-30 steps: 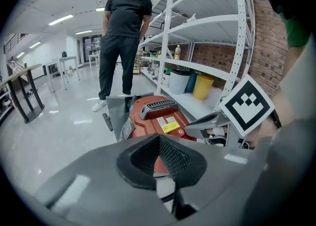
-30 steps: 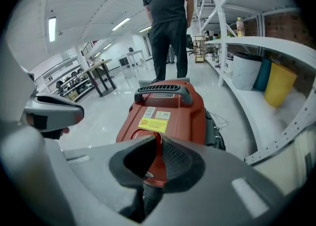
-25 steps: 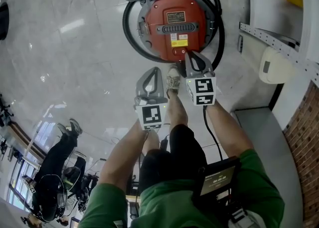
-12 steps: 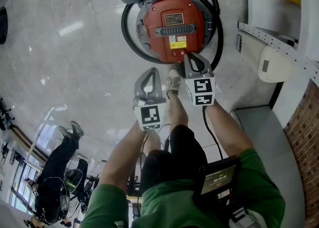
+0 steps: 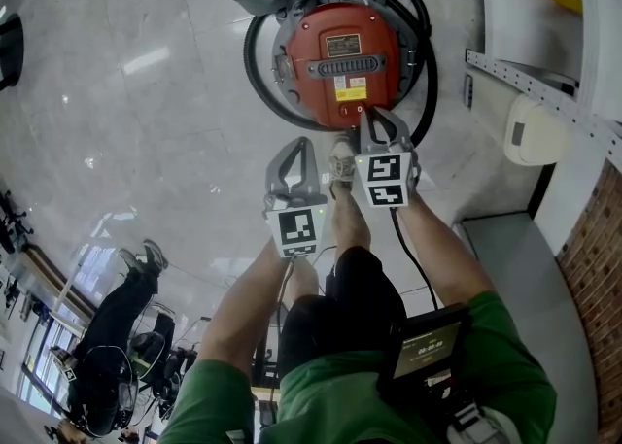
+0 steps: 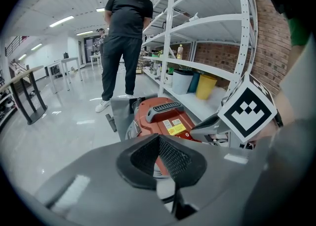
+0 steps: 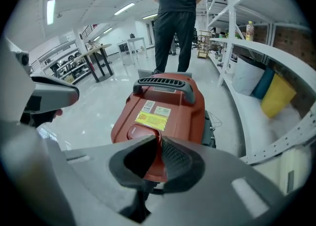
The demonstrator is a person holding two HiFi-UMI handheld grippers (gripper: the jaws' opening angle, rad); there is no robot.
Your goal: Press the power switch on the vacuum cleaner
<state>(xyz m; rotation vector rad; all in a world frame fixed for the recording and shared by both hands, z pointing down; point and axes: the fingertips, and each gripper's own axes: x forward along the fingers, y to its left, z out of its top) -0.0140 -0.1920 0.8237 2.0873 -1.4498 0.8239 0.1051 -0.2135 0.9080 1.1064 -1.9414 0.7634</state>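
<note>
The vacuum cleaner is stood on the floor by the shelving; the right gripper is held over its near end, fingers together, apparently as a pressing tip; the left gripper, likewise closed and empty, is kept back

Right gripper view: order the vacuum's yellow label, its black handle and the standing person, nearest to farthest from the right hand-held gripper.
1. Yellow label, on the red top just ahead.
2. Black handle, across the far end of the vacuum.
3. Standing person, on the floor beyond it.
</note>
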